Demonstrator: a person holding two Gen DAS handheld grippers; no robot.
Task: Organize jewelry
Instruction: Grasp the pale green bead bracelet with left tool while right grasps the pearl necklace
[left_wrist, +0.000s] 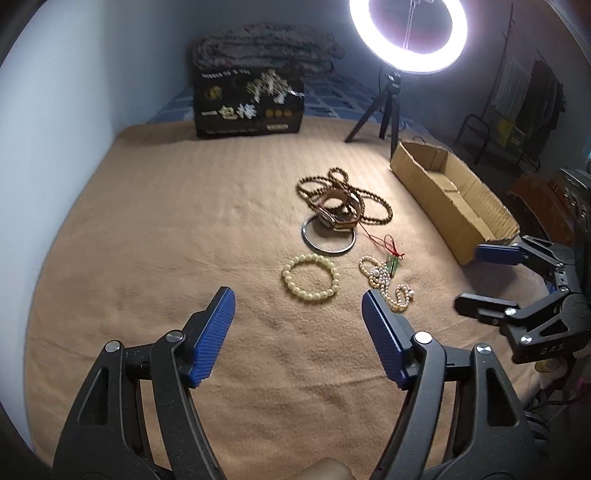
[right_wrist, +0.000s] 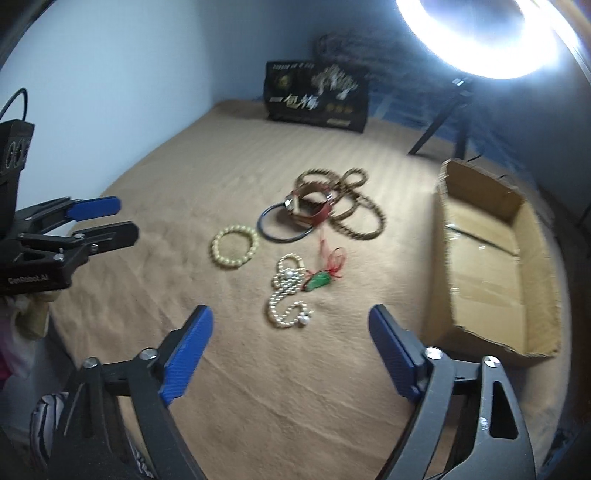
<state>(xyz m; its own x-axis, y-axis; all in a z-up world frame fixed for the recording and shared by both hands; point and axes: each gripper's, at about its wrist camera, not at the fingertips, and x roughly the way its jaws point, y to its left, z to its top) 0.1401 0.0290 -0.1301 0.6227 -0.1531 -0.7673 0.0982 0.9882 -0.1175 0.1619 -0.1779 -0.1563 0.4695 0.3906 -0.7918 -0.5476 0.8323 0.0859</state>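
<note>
Jewelry lies on a tan blanket: a cream bead bracelet, a pearl necklace, a green pendant on a red cord, a dark metal bangle, a watch with a reddish-brown strap and a long brown bead string. My left gripper is open and empty, just short of the cream bracelet. My right gripper is open and empty, just short of the pearl necklace.
An open cardboard box lies at the right of the jewelry. A black printed box stands at the back. A ring light on a tripod stands behind the cardboard box.
</note>
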